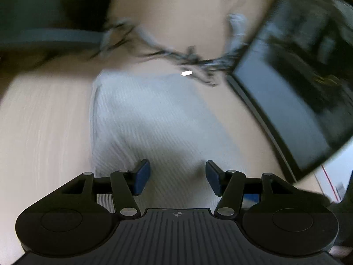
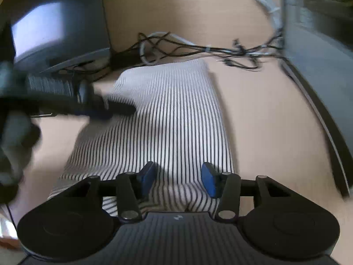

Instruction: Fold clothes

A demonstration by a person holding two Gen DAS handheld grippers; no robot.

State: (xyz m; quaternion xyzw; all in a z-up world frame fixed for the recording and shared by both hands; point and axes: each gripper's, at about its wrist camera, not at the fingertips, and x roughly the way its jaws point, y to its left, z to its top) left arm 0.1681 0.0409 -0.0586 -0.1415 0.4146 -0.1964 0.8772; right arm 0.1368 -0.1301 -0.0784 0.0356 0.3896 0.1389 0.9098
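The pale wooden desk point(image 2: 264, 121) is carrying everything here, and most of its middle is being taken up by the striped garment point(image 2: 172, 114), which is lying flat as a long, already narrowed rectangle running from the near edge away toward the back, probably so that the next fold can be made across its length. A dark monitor point(image 2: 320, 55) is standing along the right side and another screen point(image 2: 55, 28) is sitting at the back left, so the open desk is really only a band on either side of the cloth, wider on the right. A tangle of cables point(image 2: 198, 48) is trailing across the desk just beyond the far edge of the garment, close enough that a fold pushed too far could be dragging into them. The right gripper point(image 2: 177, 180) is hovering over the near right corner of the cloth with its blue pads apart and nothing pinched between them; fabric is only showing beneath the gap. The left gripper point(image 1: 177, 176) is likewise hanging over the near end of the garment, released, its fingers spread with the ribbed cloth lying below and not clasped. From the right wrist view that left tool is also appearing as a dark blurred shape over the cloth's left edge. Both views are smearing with motion, the left one heavily, so fine creases are not readable.
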